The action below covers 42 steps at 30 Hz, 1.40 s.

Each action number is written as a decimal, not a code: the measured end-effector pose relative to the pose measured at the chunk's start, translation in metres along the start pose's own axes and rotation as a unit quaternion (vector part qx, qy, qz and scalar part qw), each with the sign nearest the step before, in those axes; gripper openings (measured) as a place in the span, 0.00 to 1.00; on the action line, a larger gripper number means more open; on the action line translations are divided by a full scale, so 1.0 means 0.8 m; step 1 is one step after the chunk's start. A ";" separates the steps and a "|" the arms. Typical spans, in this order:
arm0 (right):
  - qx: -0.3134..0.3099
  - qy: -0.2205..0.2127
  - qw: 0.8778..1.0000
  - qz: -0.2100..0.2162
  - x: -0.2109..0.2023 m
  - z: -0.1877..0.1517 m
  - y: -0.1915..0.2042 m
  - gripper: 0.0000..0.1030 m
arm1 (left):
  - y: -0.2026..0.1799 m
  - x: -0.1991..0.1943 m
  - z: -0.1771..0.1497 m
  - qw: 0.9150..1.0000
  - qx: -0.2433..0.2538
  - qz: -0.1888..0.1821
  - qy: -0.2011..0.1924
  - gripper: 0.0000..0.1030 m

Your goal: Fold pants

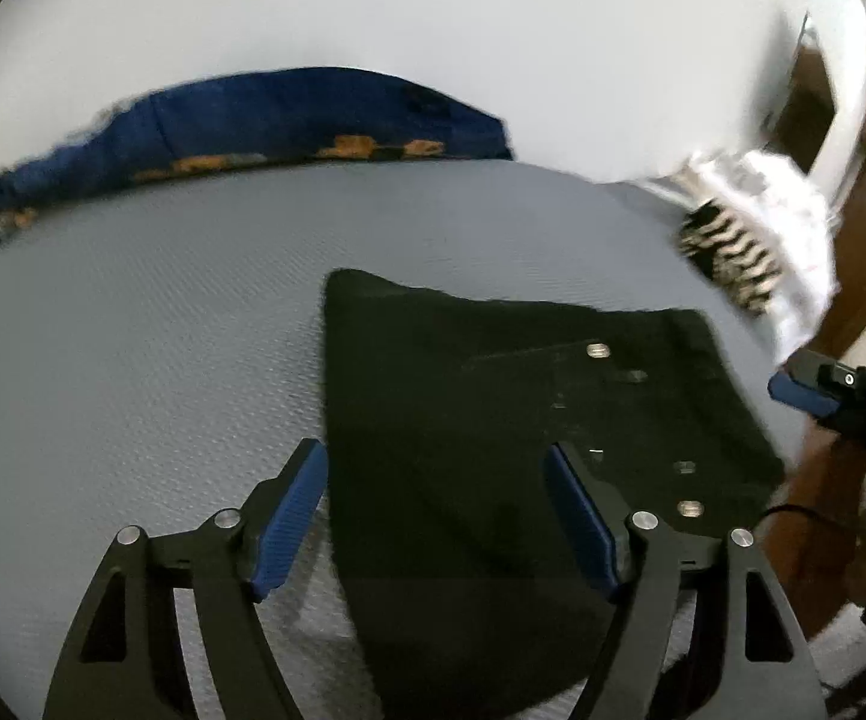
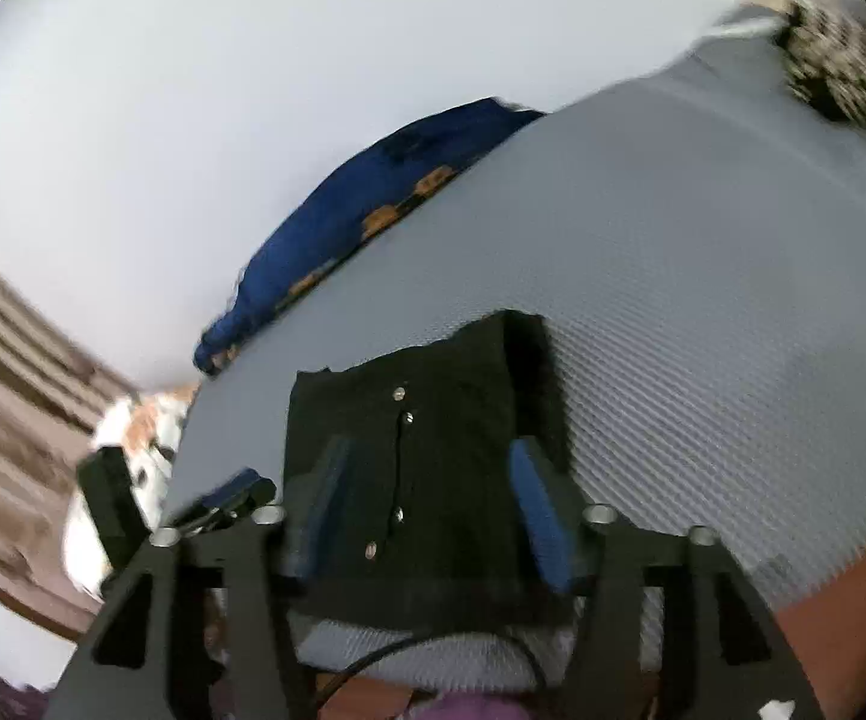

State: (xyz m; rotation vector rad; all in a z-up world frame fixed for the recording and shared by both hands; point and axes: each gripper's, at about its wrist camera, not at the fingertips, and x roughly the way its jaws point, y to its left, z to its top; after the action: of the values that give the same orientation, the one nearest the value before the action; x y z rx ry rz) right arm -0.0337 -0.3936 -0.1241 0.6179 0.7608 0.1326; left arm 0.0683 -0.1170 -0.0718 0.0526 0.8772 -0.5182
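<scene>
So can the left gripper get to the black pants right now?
Probably yes. The left gripper is open and hovers right at the near left edge of the pants, which lie flat on the grey mat. Nothing sits between them, and the right gripper is off to the side.

Right hand-held gripper [image 2: 433,510] spread open above folded black pants [image 2: 426,450], grey textured mat [image 2: 703,300], possibly blue cloth [image 2: 342,228] behind

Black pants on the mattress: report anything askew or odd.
The black pants lie folded into a compact block on the grey mattress, but the far edge runs uneven and one corner juts out. Nothing spilled or damaged shows.
</scene>
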 end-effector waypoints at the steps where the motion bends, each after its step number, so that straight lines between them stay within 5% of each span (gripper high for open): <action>1: -0.008 0.006 1.000 -0.007 0.011 -0.001 0.001 0.53 | -0.001 0.002 0.001 1.000 0.006 0.017 0.004 0.73; 5: -0.036 0.067 0.996 -0.056 0.068 -0.010 -0.001 0.51 | -0.005 0.003 0.000 0.998 0.027 0.059 0.006 0.74; 11: -0.028 0.015 0.999 -0.044 0.025 -0.007 0.011 0.53 | -0.005 0.006 0.001 0.996 0.041 0.081 0.010 0.77; 16: 0.004 -0.006 0.999 -0.035 0.008 -0.010 0.007 0.66 | -0.006 0.007 0.001 0.995 0.046 0.091 0.011 0.79; 30: 0.037 0.047 0.998 -0.037 0.057 -0.014 -0.037 0.79 | 0.012 0.037 0.006 0.990 0.041 0.133 0.022 0.89; 35: 0.029 0.076 0.997 -0.015 0.085 -0.003 -0.043 0.82 | 0.038 0.060 0.017 0.996 0.010 0.081 0.032 0.93; 38: 0.031 0.079 0.996 0.008 0.092 0.004 -0.047 0.83 | 0.050 0.080 0.022 0.998 -0.013 0.005 0.059 0.93; 40: 0.027 0.093 0.995 0.016 0.098 0.008 -0.047 0.77 | 0.052 0.093 0.022 0.996 -0.021 -0.045 0.074 0.94; 42: 0.015 0.101 0.995 0.011 0.100 0.010 -0.046 0.53 | 0.034 0.098 0.023 0.993 0.031 -0.084 0.078 0.90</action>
State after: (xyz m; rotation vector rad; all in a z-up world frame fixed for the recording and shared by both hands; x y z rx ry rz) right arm 0.0260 -0.4009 -0.1892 0.6473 0.9523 0.2058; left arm 0.1353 -0.1304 -0.1228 0.0767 1.0237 -0.7062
